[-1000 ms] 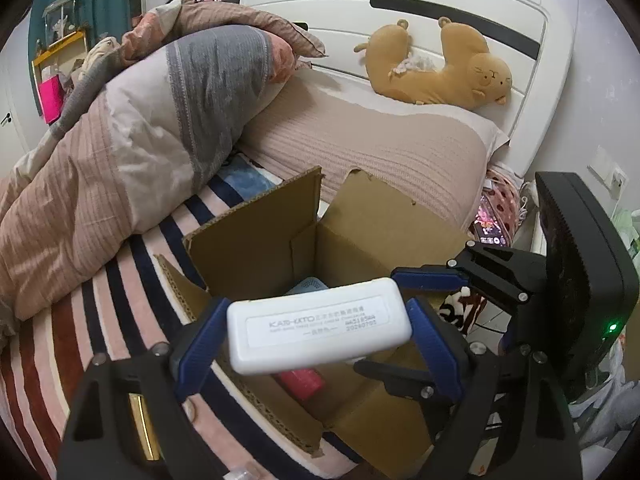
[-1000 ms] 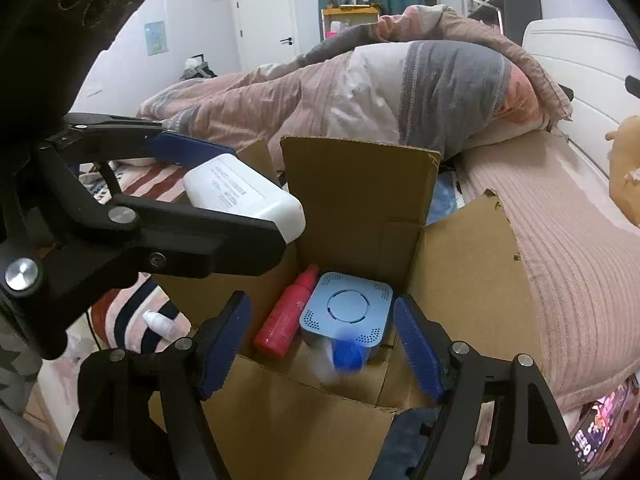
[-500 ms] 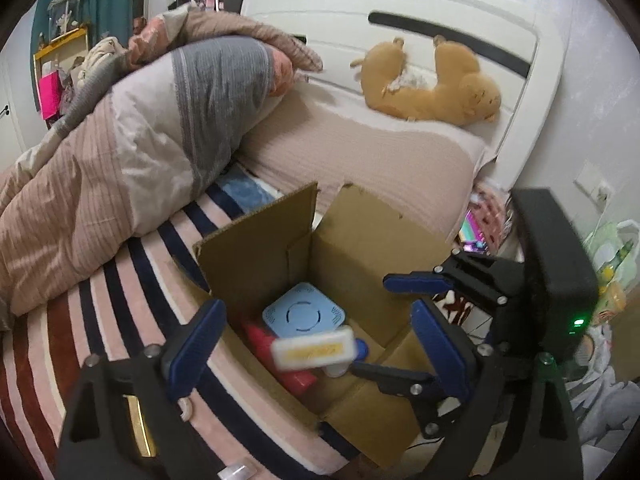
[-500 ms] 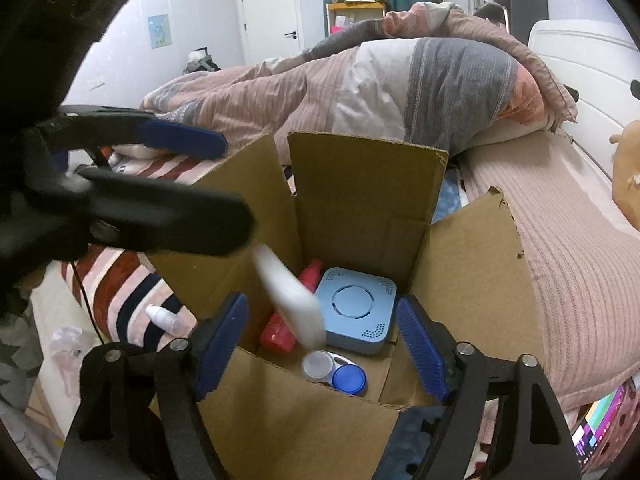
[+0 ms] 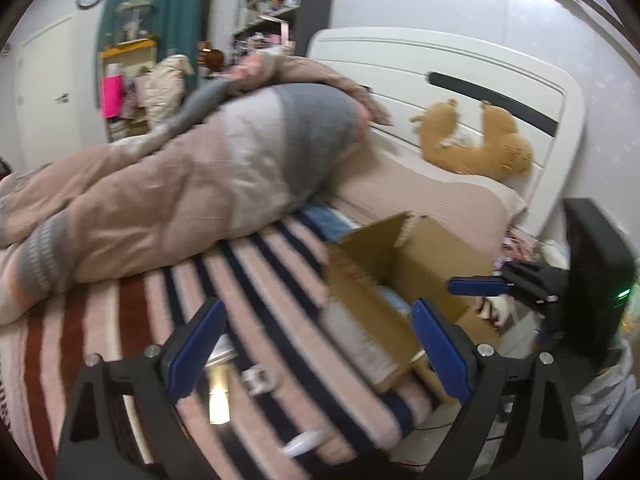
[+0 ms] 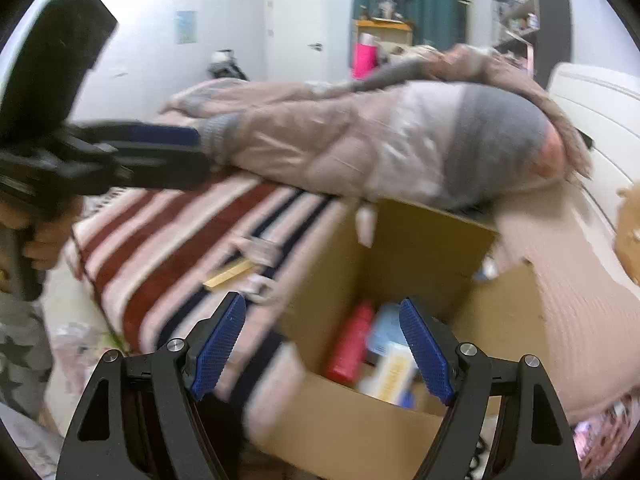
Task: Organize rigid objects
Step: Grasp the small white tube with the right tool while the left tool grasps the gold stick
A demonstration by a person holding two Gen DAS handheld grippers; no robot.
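An open cardboard box stands against the bed edge; it also shows in the left wrist view. Inside lie a red bottle, a blue square device and a white case with a yellow label. My right gripper is open and empty above the box's near left corner. My left gripper is open and empty over the striped bedsheet, left of the box. Small items lie on the sheet: a yellow stick, a clear packet and a small white bottle.
A rumpled pink and grey duvet is piled behind the sheet. An orange plush toy leans on the white headboard. Clutter lies on the floor to the right of the box. The left gripper's body crosses the right wrist view.
My left gripper opened and let the white case fall into the box, then swung left and back over the sheet. The right gripper pulled back and turned slightly left. Both views are motion-blurred.
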